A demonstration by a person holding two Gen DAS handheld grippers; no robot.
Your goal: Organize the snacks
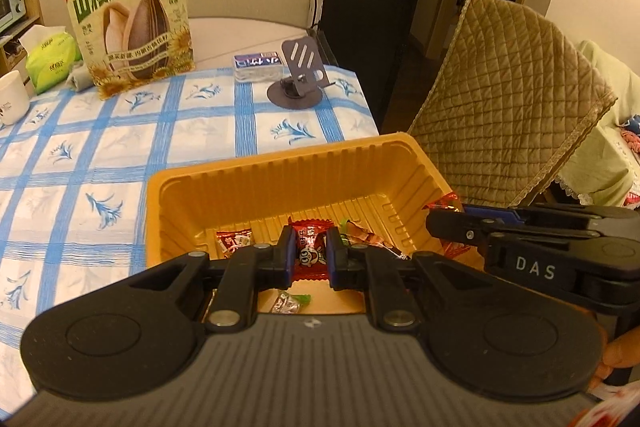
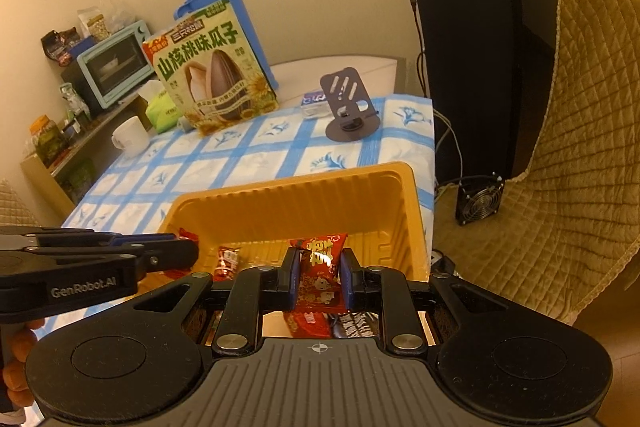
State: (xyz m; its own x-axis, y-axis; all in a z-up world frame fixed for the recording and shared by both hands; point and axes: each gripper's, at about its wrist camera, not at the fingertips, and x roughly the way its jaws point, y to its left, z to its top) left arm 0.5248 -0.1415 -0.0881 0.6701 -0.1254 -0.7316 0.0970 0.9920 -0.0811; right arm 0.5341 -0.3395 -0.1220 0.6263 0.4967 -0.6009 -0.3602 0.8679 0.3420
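Your tray [image 1: 280, 183] is orange-yellow with ribbed walls, and the candy [image 1: 311, 247] you hold over it is red with white print. The tabletop [image 1: 120, 147] wears a white cloth checked in blue, with blue leaf sprigs. Your seed bag [image 1: 132, 19] is pale green with sunflowers, the flask [image 2: 224, 3] blue, the chair cover [image 2: 580, 167] quilted tan.

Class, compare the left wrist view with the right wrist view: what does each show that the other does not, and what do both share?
Only the left wrist view shows the left tool gripping a small red candy.

Only the right wrist view shows the black fan on the floor, and the right tool gripping a larger red snack packet.

Both show the orange tray, the sunflower seed bag, the phone stand and the blue checked tablecloth.
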